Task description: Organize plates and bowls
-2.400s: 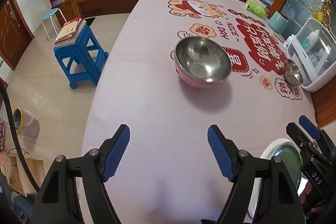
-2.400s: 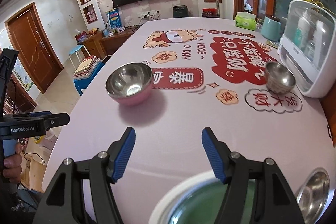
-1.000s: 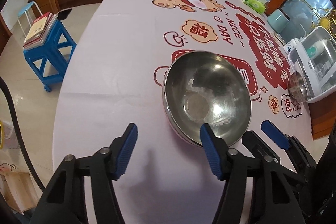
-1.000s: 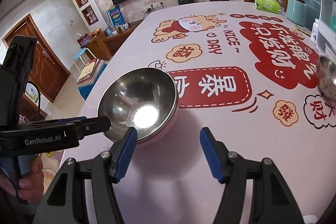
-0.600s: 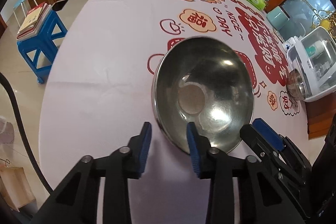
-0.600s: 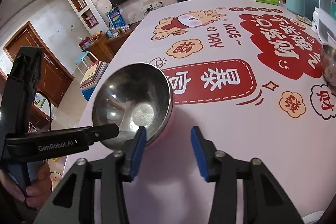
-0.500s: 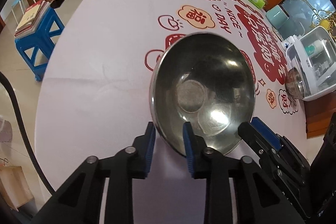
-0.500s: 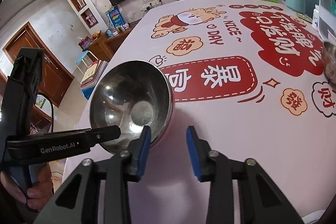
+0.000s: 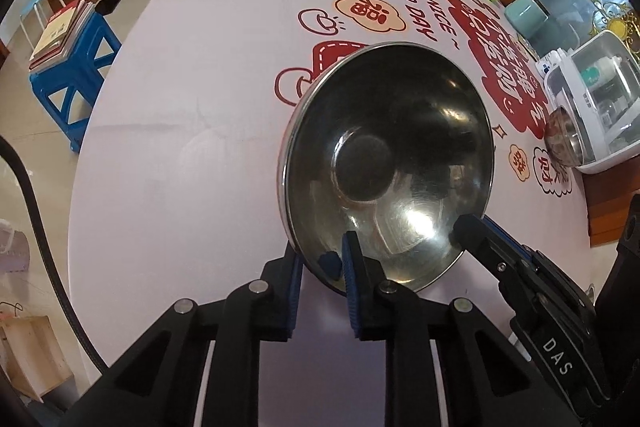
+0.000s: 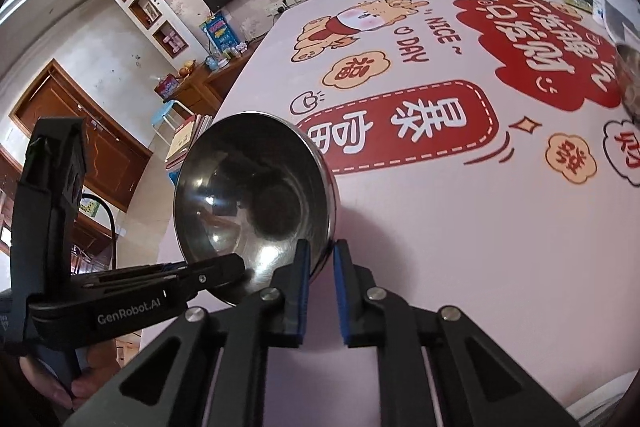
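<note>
Both of my jaws had come together over the last second, so that my left hand-held gripper [image 9: 322, 273] now pinched the near rim of the large steel bowl [image 9: 386, 163], one blue pad inside the wall and one outside, and my right hand-held gripper [image 10: 320, 259] pinched the same rim a little further round. A moment earlier the bowl had sat flat on the tabletop [image 9: 192, 115] with both pairs of jaws spread wide; now it stood tipped up on its far side, its mouth turned toward me and its near edge raised. I judged that this meant the bowl was secured in a two-point grip and ready to be carried to wherever the bowls were to be gathered, with the lift itself not yet finished. The bowl was a wide, shallow, polished metal dish with a thin rolled lip, a flat round base and a mirror-like inside that threw back bright glare; I expected so slick a wall to slide easily between the ribbed pads. The cloth beneath was smooth, pale pink and printed with red characters. A smaller steel bowl [image 9: 562, 143] waited by the white plastic box [image 9: 600, 107] at the far right.
</note>
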`<control>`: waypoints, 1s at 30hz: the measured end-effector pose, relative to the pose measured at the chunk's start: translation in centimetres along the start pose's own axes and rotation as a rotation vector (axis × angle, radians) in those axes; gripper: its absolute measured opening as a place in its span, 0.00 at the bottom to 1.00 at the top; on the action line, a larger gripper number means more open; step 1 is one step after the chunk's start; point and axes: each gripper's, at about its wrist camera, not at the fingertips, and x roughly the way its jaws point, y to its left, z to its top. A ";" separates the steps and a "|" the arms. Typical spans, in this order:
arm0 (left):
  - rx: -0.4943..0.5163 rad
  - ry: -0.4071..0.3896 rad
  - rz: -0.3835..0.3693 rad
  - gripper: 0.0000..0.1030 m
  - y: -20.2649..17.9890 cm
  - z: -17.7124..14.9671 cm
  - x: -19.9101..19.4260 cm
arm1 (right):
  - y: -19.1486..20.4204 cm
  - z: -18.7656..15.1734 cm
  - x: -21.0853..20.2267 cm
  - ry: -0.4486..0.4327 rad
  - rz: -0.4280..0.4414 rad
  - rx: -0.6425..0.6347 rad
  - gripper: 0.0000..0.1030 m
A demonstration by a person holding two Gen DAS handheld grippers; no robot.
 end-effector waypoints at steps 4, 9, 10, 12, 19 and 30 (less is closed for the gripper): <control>0.010 -0.007 -0.001 0.17 -0.2 -0.7 -0.8 | 0.3 -0.5 -1.0 -0.012 -0.004 -0.010 0.11; 0.034 -0.018 -0.010 0.18 -1.1 -2.0 -2.0 | 0.5 -1.1 -3.0 -0.042 -0.012 -0.023 0.11; 0.039 -0.022 -0.013 0.18 -1.3 -2.3 -2.2 | 0.5 -1.2 -3.3 -0.047 -0.014 -0.024 0.11; 0.048 -0.028 -0.020 0.18 -1.7 -2.9 -2.8 | 0.5 -1.6 -4.3 -0.058 -0.018 -0.028 0.11; 0.091 -0.043 -0.051 0.19 -3.4 -5.3 -4.5 | 0.2 -3.3 -7.3 -0.085 -0.041 -0.046 0.11; 0.194 -0.044 -0.089 0.19 -6.8 -8.4 -6.2 | -1.6 -6.4 -12.2 -0.136 -0.076 -0.059 0.10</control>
